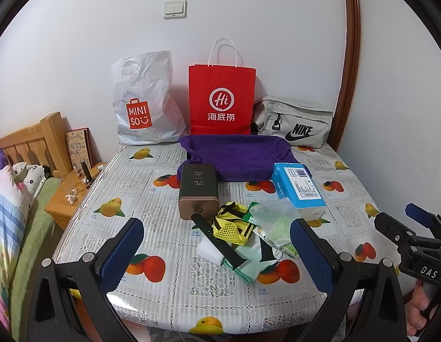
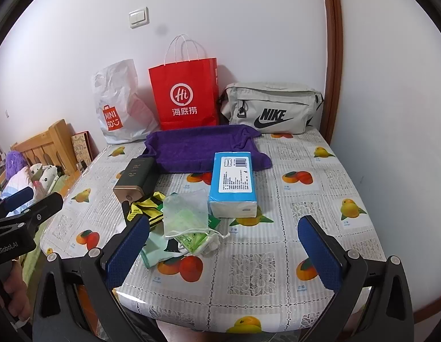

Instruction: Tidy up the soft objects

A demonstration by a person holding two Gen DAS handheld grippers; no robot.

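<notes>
A purple towel (image 1: 237,156) (image 2: 197,149) lies spread at the back of the table. In front of it sit a blue tissue pack (image 1: 298,186) (image 2: 233,183), a dark box with a bronze end (image 1: 198,189) (image 2: 134,181), and a small heap: a yellow mesh cloth (image 1: 230,226) (image 2: 144,209), a clear drawstring pouch (image 1: 273,221) (image 2: 186,213), a black strap (image 1: 217,240) and a pale green cloth (image 1: 249,265) (image 2: 156,252). My left gripper (image 1: 217,259) hangs open above the near edge, in front of the heap. My right gripper (image 2: 223,252) is open too, right of the heap.
Against the wall stand a white Miniso bag (image 1: 143,99) (image 2: 120,105), a red paper bag (image 1: 221,99) (image 2: 186,99) and a grey Nike bag (image 1: 294,122) (image 2: 273,108). A bed (image 1: 18,213) and wooden nightstand (image 1: 69,199) lie left of the fruit-print tablecloth (image 1: 169,228) (image 2: 306,199).
</notes>
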